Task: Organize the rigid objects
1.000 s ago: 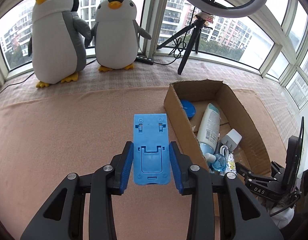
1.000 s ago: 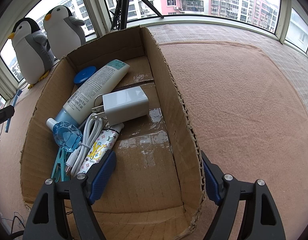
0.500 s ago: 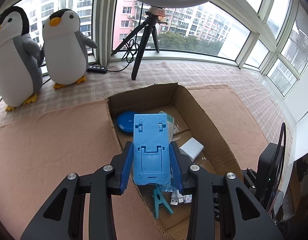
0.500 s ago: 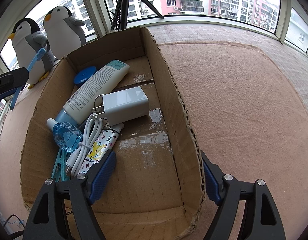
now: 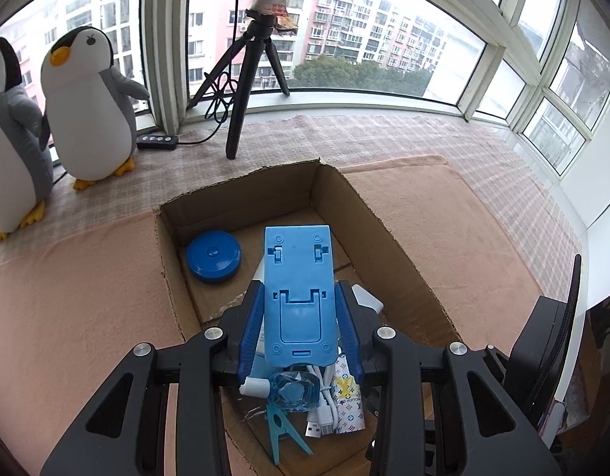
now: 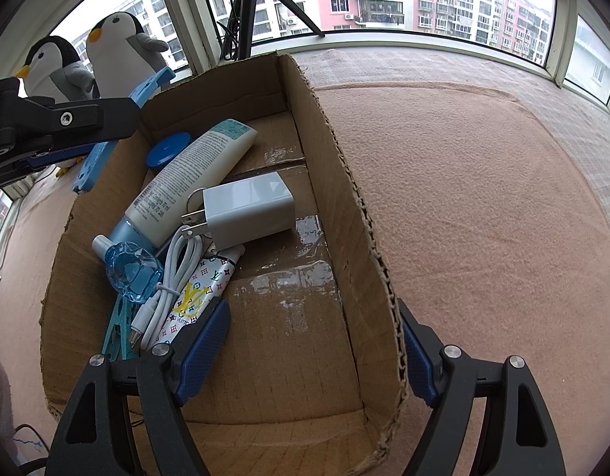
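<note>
My left gripper is shut on a blue plastic phone stand, pads on its long sides. It hangs above the open cardboard box, over the near half. In the right wrist view the stand shows tilted over the box's left wall. My right gripper is open and straddles the box's right wall, one finger inside and one outside, with no pad pressing. Inside lie a round blue case, a white tube, a white charger, a white cable and a teal clothespin.
The box rests on a pink mat. Two plush penguins stand by the window at the back left. A black tripod with a ring light and a small remote stand behind the box. Black equipment sits at the right edge.
My left gripper carried the blue stand sideways from above the mat to above the box. The right gripper stayed where it was.
</note>
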Demonstrator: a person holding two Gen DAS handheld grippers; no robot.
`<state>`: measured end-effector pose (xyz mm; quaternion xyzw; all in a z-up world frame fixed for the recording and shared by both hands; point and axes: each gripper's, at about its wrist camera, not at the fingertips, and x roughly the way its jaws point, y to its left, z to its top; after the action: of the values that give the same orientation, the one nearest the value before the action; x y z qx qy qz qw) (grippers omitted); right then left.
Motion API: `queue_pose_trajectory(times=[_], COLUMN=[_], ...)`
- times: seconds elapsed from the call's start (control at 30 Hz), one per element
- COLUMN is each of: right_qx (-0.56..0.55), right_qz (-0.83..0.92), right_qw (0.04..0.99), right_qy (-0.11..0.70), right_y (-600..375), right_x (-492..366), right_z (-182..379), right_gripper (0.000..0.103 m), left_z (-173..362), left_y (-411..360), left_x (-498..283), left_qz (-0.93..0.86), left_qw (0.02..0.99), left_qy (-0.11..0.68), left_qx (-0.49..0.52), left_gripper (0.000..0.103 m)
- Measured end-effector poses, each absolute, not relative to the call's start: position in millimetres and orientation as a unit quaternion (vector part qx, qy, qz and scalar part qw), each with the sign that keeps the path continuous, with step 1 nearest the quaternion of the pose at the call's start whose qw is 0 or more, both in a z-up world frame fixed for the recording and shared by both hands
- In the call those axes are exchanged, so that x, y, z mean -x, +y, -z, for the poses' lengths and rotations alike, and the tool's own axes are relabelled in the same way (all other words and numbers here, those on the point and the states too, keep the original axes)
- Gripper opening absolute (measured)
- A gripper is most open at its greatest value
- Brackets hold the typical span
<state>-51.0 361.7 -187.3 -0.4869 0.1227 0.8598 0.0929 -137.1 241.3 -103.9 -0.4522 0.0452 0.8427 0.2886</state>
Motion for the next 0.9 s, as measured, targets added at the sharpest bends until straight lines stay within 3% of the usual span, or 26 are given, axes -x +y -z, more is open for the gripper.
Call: queue_pose_trajectory(times=[0.07, 0.1, 0.13, 0.9], right_qx=[0.487, 0.487, 0.487, 0.468], right_qz=[-0.86, -0.86, -0.86, -0.872], right_qw=[0.093, 0.093, 0.093, 0.102], right_qy=[0.123, 0.123, 0.123, 0.1], right_y=[362, 362, 362, 355], right_x=[51, 51, 51, 42], right_z=[187, 187, 187, 157], right_gripper=[0.077, 0.077, 0.077, 0.077], left_z=[103, 101, 100, 71], left_y=[239, 237, 236, 168], left_x=[137, 137, 137, 110], left_qz=[-0.848, -0.851, -0.853, -0.876], left_qw=[0.28, 0.277, 0.275, 0.238], left_qy=[0.047, 0.046, 0.043, 0.025], left_qx=[0.448, 0.444, 0.442, 0.42], left_gripper=[0.043, 0.056, 0.063, 0.068])
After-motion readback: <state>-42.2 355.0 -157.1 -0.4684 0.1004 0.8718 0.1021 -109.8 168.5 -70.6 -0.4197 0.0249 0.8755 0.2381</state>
